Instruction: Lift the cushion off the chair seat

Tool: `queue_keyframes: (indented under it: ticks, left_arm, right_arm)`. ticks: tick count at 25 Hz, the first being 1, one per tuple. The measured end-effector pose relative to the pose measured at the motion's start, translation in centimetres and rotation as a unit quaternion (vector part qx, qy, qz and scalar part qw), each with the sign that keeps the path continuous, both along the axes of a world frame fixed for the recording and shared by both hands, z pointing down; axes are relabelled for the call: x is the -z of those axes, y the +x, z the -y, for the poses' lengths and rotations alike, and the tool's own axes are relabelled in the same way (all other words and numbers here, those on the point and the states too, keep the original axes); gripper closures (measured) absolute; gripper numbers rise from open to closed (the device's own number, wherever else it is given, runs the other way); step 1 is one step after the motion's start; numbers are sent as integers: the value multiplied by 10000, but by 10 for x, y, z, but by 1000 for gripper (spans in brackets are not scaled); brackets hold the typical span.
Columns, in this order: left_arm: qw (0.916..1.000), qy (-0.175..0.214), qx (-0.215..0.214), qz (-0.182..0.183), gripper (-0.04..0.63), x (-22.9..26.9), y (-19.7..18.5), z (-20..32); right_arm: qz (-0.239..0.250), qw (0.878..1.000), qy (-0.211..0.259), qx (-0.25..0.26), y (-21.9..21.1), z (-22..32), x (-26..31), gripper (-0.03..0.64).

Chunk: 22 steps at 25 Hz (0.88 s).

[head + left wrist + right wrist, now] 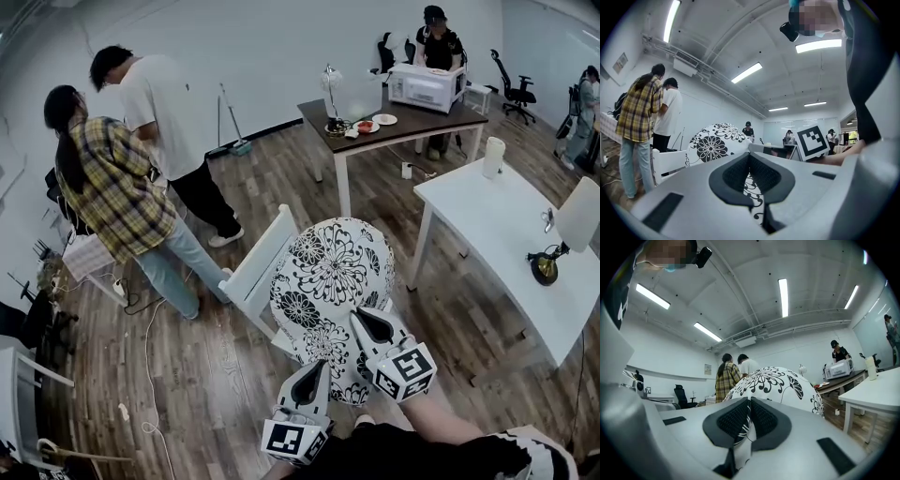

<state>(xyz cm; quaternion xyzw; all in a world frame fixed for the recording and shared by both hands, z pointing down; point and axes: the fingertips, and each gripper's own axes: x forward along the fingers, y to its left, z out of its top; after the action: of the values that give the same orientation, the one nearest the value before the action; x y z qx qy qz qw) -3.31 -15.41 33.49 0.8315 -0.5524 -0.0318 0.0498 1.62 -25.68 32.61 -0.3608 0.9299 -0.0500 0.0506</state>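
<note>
Head view shows the floral cushion tilted up over the white chair, its near rim pinched in thin folds by the clenched left gripper and right gripper, so its weight could pull the cloth free and drop it.

A microwave and plates sit on the dark table.

The left gripper has its jaws closed on a fold of the black-and-white floral cushion, which bulges just beyond them beside a white chair. At far left stand a person in a plaid shirt and a person in a white T-shirt; a marker cube shows at right
</note>
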Motion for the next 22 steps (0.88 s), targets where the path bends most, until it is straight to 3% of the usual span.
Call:
queue_keyframes:
  ticks: [9, 22]
  left_arm:
    - [9998, -126, -153, 46, 594, -1, -18, -57]
    - [9999, -90, -84, 12, 594, -5, -52, -162]
  right_arm:
    - [30, 9995, -67, -312, -5, -52, 1, 583]
    - [149, 9993, -210, -267, -37, -163, -11, 583]
